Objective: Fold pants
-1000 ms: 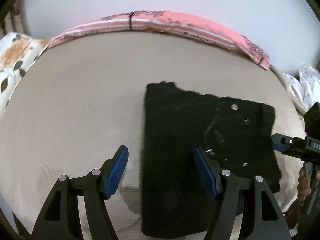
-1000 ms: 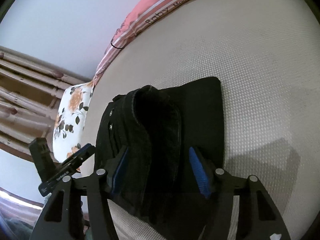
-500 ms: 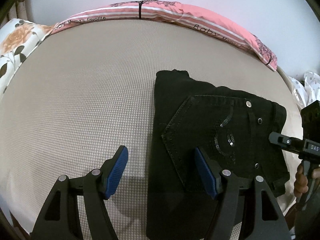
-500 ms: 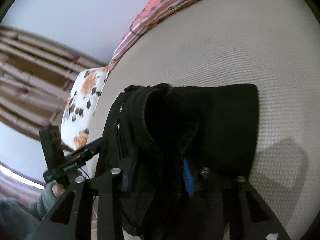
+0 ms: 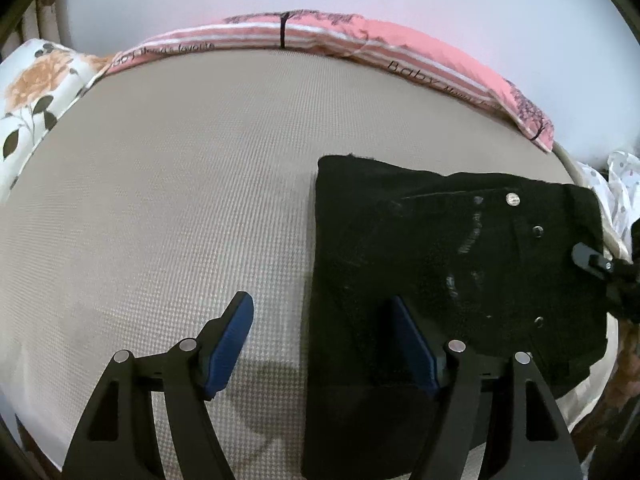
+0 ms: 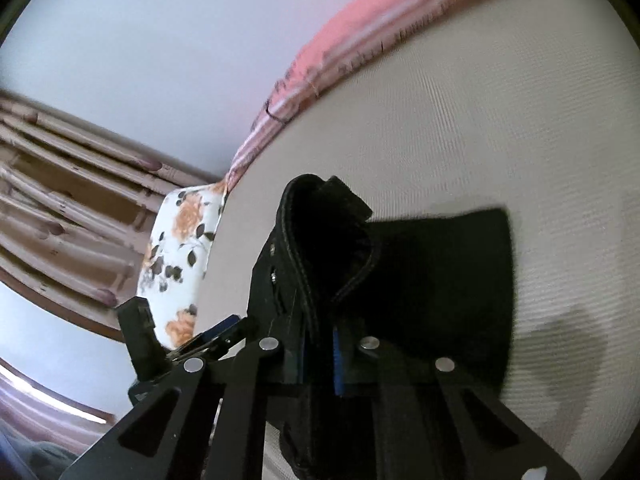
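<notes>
1. Right tongs [image 6: 318, 354] have just been closing and now pinch the waistband edge of the black pants [image 6: 420, 292], lifting it.
2. Left tongs [image 5: 324, 344] stand wide, holding nothing, their right finger over the pants [image 5: 440, 264].
3. Pants lie folded on the beige mattress [image 5: 180, 200], right side.
4. Pink pillow [image 5: 420, 52] lies along the far edge.

The right gripper [image 6: 319, 354] now has its jaws closed on the waistband edge of the black pants [image 6: 420, 292], after closing from a wide gap over the last second. That pinched edge now stands lifted off the beige mattress [image 6: 500, 120], toward 12 o'clock of the blue pads, where before the fold lay low between open fingers.
</notes>
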The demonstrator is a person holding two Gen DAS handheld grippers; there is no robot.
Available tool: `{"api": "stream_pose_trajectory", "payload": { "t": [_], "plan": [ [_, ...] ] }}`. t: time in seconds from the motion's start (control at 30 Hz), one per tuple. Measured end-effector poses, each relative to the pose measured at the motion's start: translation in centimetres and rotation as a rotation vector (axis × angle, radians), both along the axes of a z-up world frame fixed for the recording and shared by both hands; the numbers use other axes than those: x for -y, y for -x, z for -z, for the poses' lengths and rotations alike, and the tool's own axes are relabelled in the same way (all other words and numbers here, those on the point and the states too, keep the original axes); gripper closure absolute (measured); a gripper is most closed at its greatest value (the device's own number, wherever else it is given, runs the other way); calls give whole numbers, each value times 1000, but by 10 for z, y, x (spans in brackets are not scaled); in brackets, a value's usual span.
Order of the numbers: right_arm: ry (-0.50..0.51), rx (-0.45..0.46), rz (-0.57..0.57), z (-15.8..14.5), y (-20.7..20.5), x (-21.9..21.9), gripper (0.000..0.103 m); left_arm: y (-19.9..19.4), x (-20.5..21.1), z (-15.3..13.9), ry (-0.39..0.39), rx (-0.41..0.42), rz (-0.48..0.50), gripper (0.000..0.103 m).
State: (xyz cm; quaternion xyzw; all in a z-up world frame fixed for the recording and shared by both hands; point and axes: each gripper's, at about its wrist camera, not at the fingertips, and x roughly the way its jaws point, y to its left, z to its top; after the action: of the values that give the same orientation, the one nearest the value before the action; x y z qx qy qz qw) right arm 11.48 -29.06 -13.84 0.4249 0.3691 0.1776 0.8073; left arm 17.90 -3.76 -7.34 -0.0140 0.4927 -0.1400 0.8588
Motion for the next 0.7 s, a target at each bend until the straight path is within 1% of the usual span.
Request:
{"api": "stream_pose_trajectory", "payload": {
  "t": [0.07,0.17,0.2,0.3,0.37,0.4,0.43,0.47,0.53,0.7],
  "plan": [
    [-2,-8,41,-1,5,11,94,0,2,-2,3,5,8,31],
    [1,-78,104,18,9,26,94,-1,8,-1,-10,7,23,31],
    [-8,-117,124,30,10,30,94,-1,10,0,-20,8,28,31],
    [-49,-163,149,53,12,35,95,-1,15,8,-39,-6,49,31],
    [-46,-176,139,58,11,36,92,-3,19,16,-61,-17,62,31],
    [-38,-182,137,57,10,36,90,-3,20,19,-70,-16,68,31],
    [-21,-186,130,53,9,34,83,-3,23,22,-83,-11,74,31],
    [4,-188,121,48,8,31,78,-3,25,25,-99,-7,79,30],
    [72,-191,117,37,11,26,78,-2,27,28,-115,2,80,28],
    [125,-206,132,23,38,23,78,2,27,26,-124,2,82,28]
  ]
}}
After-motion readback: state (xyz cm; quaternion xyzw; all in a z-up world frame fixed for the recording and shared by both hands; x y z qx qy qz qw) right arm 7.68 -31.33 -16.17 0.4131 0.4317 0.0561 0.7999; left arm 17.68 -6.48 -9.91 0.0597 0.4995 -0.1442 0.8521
